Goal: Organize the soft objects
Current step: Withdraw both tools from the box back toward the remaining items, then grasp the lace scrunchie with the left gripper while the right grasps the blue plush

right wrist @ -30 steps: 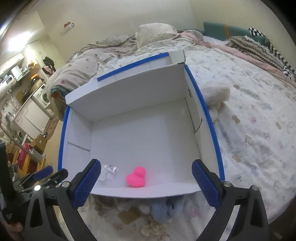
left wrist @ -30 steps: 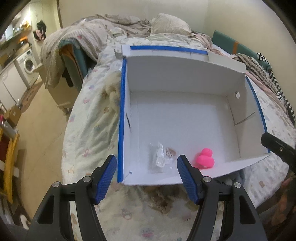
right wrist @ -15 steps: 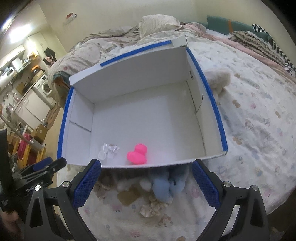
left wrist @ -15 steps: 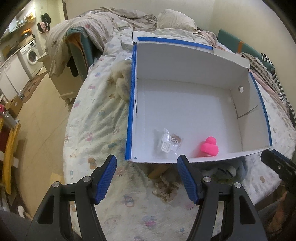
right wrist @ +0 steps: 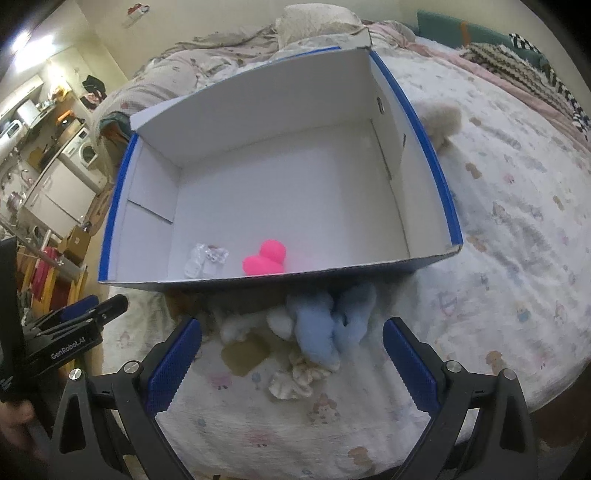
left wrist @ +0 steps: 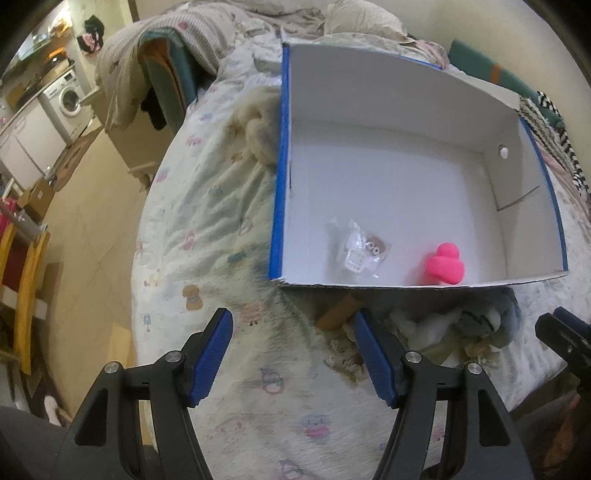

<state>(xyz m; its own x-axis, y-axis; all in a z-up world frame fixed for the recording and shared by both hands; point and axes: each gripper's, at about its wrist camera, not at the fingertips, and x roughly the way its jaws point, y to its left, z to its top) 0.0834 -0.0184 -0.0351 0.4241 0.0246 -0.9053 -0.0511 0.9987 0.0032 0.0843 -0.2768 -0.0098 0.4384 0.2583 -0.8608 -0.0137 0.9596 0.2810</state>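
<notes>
A white cardboard box (left wrist: 406,110) (right wrist: 258,110) with blue edges lies open on the bed. Inside it rest a pink soft toy (left wrist: 443,264) (right wrist: 266,256) and a clear plastic packet (left wrist: 360,249) (right wrist: 203,258). In front of the box's near wall lies a heap of soft things: a light blue plush (right wrist: 328,321), white fluffy pieces (left wrist: 424,328) (right wrist: 236,328), a cream scrunchie (right wrist: 299,380) and a tan flat piece (left wrist: 338,314) (right wrist: 243,354). My left gripper (left wrist: 293,354) hangs open over the bedspread just left of the heap. My right gripper (right wrist: 291,362) is open above the heap, with nothing between its fingers.
A beige fluffy plush (left wrist: 258,133) (right wrist: 441,120) lies against the box's outer side. The patterned bedspread (left wrist: 207,206) ends at the bed's left edge, with floor, a washing machine (left wrist: 66,98) and a chair draped in clothes (left wrist: 162,74) beyond. Pillows and blankets (right wrist: 321,18) are piled behind the box.
Both grippers have sunk and drawn back toward the near side of the bed, so the heap of soft things in front of the box has come into view. Jaws kept their width.
</notes>
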